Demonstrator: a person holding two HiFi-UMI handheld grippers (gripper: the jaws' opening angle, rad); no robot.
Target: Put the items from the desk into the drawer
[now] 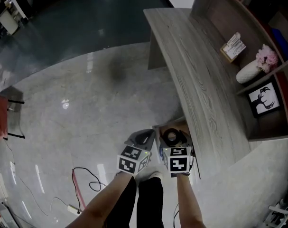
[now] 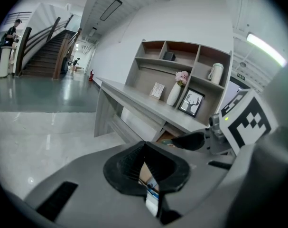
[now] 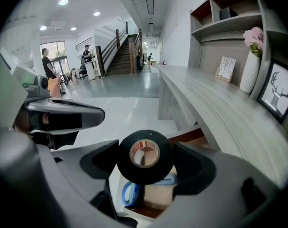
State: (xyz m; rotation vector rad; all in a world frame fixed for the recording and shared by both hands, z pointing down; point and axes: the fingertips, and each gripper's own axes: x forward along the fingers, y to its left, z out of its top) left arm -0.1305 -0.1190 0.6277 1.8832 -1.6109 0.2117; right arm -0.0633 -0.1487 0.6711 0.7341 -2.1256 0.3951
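While the right gripper [image 3: 144, 156] is clamping a black tape roll [image 3: 144, 177], its jaws are standing partly apart and pressing on the roll's two sides. It is hovering over the open drawer [image 3: 184, 136], which is sticking out from under the desk [image 3: 215, 103] at the end nearest the person. Inside that drawer, directly below the held roll, a blue tape roll [image 3: 128, 193] is lying against a tan box [image 3: 158, 196]. The left gripper [image 2: 144, 146] is hanging just beside the right one, on the side away from the desk. Its jaws are meeting at the tips and gripping nothing. On the shelving rising behind the desk, a white vase [image 1: 248, 71] with pink flowers is standing between a small card [image 1: 233, 46] and a framed deer picture [image 1: 264, 99].
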